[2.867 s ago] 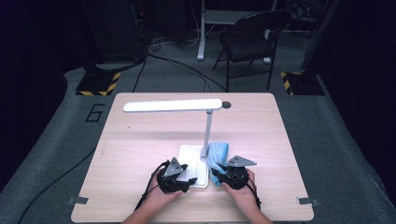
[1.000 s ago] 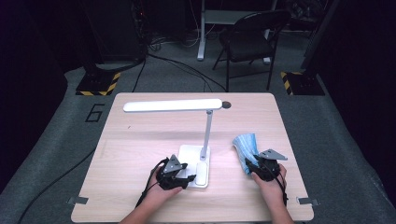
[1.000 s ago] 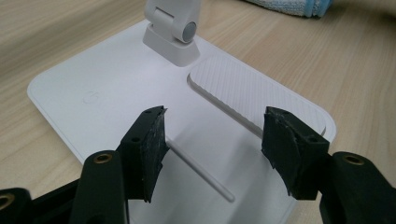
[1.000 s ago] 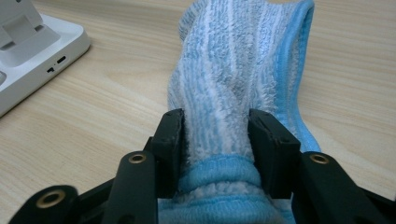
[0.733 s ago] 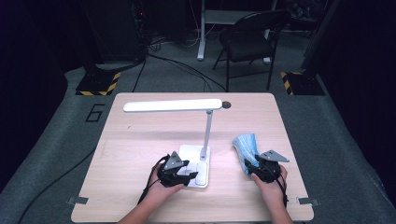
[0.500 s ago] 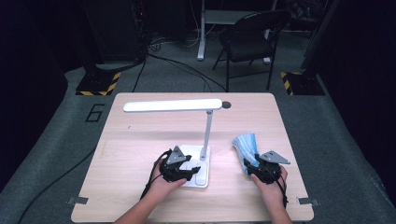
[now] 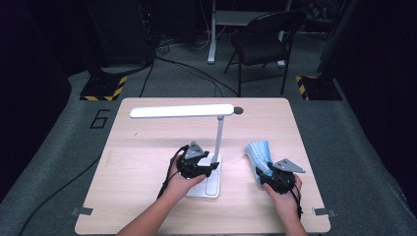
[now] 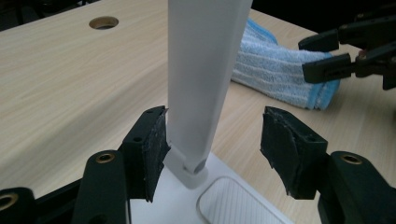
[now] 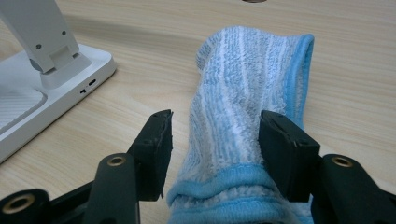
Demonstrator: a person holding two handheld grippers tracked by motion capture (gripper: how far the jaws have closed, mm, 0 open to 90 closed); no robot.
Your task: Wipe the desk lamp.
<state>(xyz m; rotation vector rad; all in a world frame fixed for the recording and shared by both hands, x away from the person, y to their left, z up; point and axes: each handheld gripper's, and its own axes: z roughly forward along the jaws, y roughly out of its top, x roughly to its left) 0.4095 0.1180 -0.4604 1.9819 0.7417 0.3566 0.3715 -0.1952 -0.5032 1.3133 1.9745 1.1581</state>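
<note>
- The left claw [image 7: 209, 167] is at the foot of the white desk lamp [image 7: 216, 142], which stands near the middle of the wooden surface [image 7: 147, 162] on its flat white base [image 7: 209, 187].
- In the left gripper view the claw's jaws stand wide on either side of the lamp's upright post [image 8: 205, 70]. One pad [image 8: 156, 140] sits right against the post near its hinge, and the other pad [image 8: 285, 144] is well clear, so nothing is clamped.
- The right claw [image 7: 265, 173] rests on the right part of the surface, at the near end of a folded blue-and-white cloth [image 7: 258, 155].
- In the right gripper view the cloth [image 9: 252, 107] lies flat between the jaws. These jaws have just been opening; a gap shows at one pad [image 9: 159, 140], while the other pad [image 9: 280, 144] is close against the cloth's edge. I read this as the cloth let go and lying on the surface, not lifted.
- Judging from this, the cloth has been parked aside, well apart from the lamp base, and the step in hand is taking hold of the lamp post with the left claw.
- The next move calls for closing the left jaws squarely on the post, low by the hinge, keeping the pads flat on its faces so the smooth plastic does not slip.
- The long lamp head [image 7: 182, 111] overhangs to one side, so the lamp could tip if pulled sideways; a firm grip or a steadied base would help.
- The right claw is free to draw back from the cloth or assist at the base.
</note>
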